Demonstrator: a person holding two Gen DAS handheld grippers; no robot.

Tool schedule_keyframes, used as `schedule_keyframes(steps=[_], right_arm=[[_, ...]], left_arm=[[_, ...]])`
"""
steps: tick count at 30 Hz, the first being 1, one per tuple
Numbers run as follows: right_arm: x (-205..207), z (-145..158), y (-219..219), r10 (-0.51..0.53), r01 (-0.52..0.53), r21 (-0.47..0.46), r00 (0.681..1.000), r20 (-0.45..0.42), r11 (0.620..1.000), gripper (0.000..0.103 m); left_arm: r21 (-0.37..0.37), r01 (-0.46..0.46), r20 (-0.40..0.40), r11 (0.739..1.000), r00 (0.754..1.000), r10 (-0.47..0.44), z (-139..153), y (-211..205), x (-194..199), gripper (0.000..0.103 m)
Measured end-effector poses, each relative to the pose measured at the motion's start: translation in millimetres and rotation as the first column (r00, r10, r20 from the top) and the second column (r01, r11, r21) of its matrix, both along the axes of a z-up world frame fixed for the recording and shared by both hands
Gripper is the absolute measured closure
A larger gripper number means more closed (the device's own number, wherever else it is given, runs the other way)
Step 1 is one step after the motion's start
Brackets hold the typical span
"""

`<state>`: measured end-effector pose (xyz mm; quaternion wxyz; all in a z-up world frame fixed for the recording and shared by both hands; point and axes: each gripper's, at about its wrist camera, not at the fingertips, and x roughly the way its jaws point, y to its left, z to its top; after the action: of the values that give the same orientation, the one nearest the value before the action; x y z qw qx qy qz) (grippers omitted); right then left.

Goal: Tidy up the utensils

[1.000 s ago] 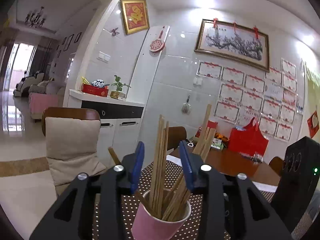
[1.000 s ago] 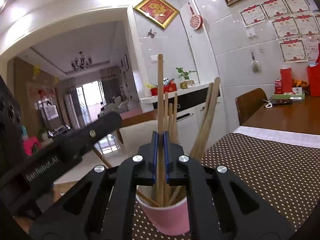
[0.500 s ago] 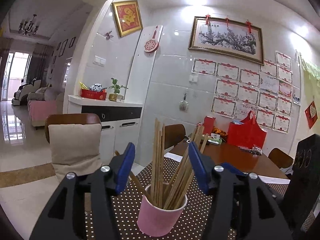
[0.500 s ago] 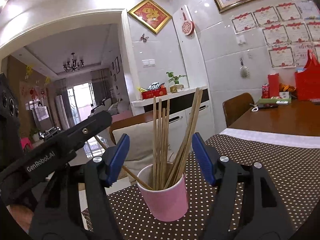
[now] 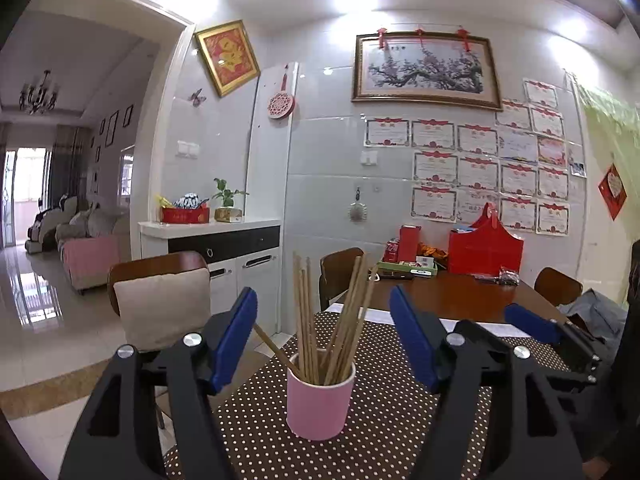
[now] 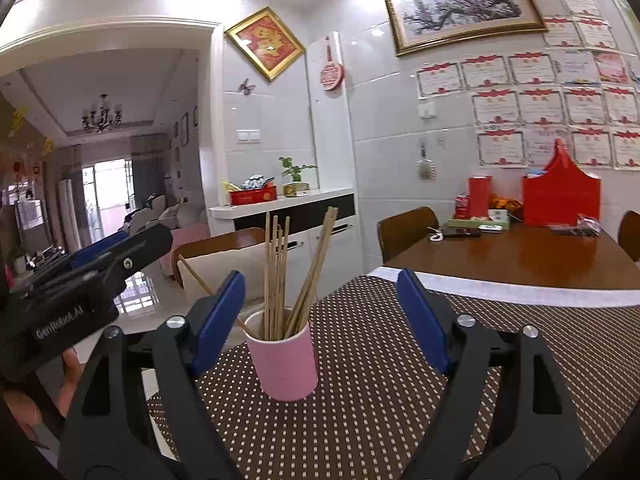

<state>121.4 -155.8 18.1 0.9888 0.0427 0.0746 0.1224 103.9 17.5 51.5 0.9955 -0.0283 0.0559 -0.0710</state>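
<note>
A pink cup [image 5: 320,400] stands upright on the brown dotted placemat [image 5: 384,432] and holds several wooden chopsticks [image 5: 308,320]. My left gripper [image 5: 324,340] is open and empty, its blue pads wide apart, a little back from the cup. In the right wrist view the same pink cup [image 6: 286,364] with chopsticks [image 6: 276,276] sits ahead of my right gripper [image 6: 322,320], which is open and empty. The left gripper's body [image 6: 80,288] shows at the left of that view. The right gripper's blue tip [image 5: 532,324] shows at the right of the left wrist view.
The placemat [image 6: 380,380] lies near the corner of a wooden table [image 6: 520,252]. Red boxes and a bag [image 6: 560,196] stand at the table's far end by the wall. Chairs [image 5: 160,296] stand at the table's left side and a white sideboard [image 5: 224,240] behind.
The right gripper let go of a chopstick it held over the cup and opened wide. Both grippers have drawn back from the cup, and the left jaws opened wider.
</note>
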Motion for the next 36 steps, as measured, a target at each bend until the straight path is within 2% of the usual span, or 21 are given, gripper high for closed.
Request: schedule_keyframes(steps=[3, 15, 26, 36], right_arm=[[-16, 3, -3, -0.021, 0.021, 0.002, 1.0, -0.001, 1.0, 0.02], [-65, 15, -18, -0.107, 0.106, 0.024, 0.993, 0.039, 0.994, 0.014], [-85, 18, -14, -0.126, 0.128, -0.019, 0.989, 0.081, 0.992, 0.013], [-92, 19, -21, -0.158, 0.161, -0.023, 0.983, 0.089, 0.987, 0.013]], left_arm=[[0.005, 0.009, 0.005, 1.0, 1.0, -0.009, 6, -3, -15, 0.034], [0.031, 0.005, 0.025, 1.0, 1.0, -0.006, 22, -13, -59, 0.034], [0.101, -0.036, 0.102, 0.994, 0.994, 0.025, 31, -28, -89, 0.031], [0.108, -0.015, 0.118, 0.994, 0.993, 0.002, 34, -38, -94, 0.029]])
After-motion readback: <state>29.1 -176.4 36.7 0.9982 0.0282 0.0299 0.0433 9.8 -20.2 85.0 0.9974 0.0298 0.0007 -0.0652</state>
